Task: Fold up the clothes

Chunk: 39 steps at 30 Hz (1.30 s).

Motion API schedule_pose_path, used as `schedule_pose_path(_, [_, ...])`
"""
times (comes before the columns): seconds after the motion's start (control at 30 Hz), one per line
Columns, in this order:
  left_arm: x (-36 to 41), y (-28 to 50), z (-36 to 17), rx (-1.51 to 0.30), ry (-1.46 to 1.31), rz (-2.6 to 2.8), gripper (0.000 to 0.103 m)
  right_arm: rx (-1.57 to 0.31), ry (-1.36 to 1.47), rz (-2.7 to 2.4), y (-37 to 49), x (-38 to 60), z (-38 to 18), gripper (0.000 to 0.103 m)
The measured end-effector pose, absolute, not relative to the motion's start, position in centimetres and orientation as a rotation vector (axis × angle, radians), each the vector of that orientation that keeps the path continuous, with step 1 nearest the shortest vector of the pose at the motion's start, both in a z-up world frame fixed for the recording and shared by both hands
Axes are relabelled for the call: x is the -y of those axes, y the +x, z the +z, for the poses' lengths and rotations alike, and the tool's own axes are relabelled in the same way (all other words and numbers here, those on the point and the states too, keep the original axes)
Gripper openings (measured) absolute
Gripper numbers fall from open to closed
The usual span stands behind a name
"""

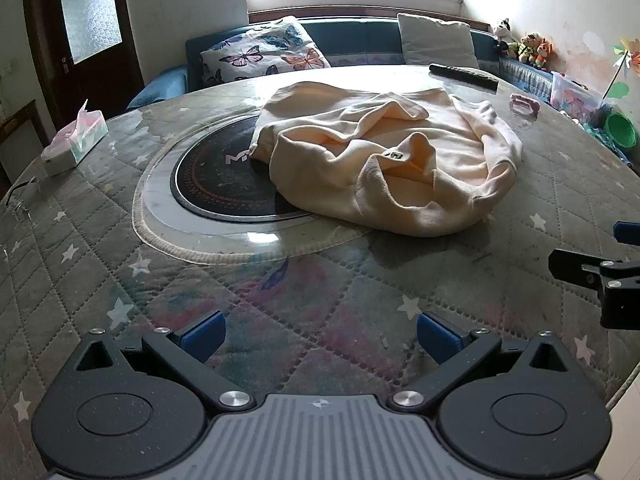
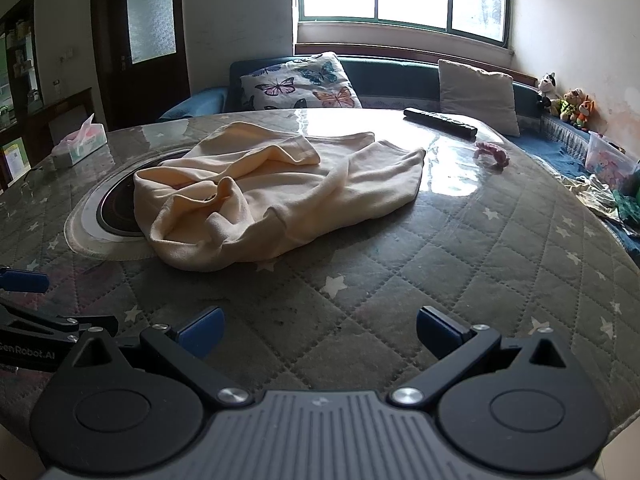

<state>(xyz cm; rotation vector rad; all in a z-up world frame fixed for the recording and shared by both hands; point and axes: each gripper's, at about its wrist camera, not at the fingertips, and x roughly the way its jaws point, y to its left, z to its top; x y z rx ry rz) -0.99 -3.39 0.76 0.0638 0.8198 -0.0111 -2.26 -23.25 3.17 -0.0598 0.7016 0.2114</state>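
Filling both views: round table (image 1: 480,280) under a grey quilted cover with white stars, sealed beneath a glossy clear sheet. Behind it, against the window wall, a dark blue sofa (image 2: 384,76) carrying a butterfly-print cushion (image 1: 264,54) and a plain pale cushion (image 1: 438,40). Lying crumpled on the table near its middle, a cream sweatshirt (image 1: 380,160), unfolded, one side draped over the black round hotplate (image 1: 216,176) set into the tabletop (a small dark label showing on a fold near the garment's centre). Resting apart from the cloth and short of its near edge, left gripper (image 1: 320,338) with blue-padded jaws spread wide and nothing between them, only bare quilted cover. Likewise right gripper (image 2: 320,332), jaws wide apart and empty, pointing down toward the table just before the garment's near hem; visible too at the right edge of the left wrist view, beside the sweatshirt without touching it. Toward the far left rim, a tissue box (image 1: 76,142) with a pink tissue sticking up. At the far edge, a dark remote control (image 2: 440,122) lying flat, well apart from the cloth. Near it, a small pink object (image 2: 494,154) (too small to identify). On the sofa's far right corner, a few small plush toys (image 2: 568,102).
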Motion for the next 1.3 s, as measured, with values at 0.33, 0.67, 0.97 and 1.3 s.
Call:
schedule_pose_path(0.33, [3.6, -0.6, 0.6, -0.828, 0.069, -0.017, 0.103, -0.709, -0.059, 0.219, -1.8, 23.1, 3.1, 0.103])
schedule_pose_path(0.67, [3.6, -0.5, 0.6, -0.828, 0.069, -0.017, 0.103, -0.714, -0.06, 0.222, -1.5, 23.0, 3.1, 0.103])
schedule_pose_path(0.97, [3.6, 0.1, 1.1, -0.819, 0.073, -0.016, 0.103, -0.717, -0.063, 0.227, -0.5, 22.9, 3.1, 0.103])
schedule_pose_path(1.3, [3.6, 2.7, 2.7, -0.784, 0.09, -0.024, 0.103, -0.712, -0.069, 0.243, 2.1, 22.7, 3.6, 0.103])
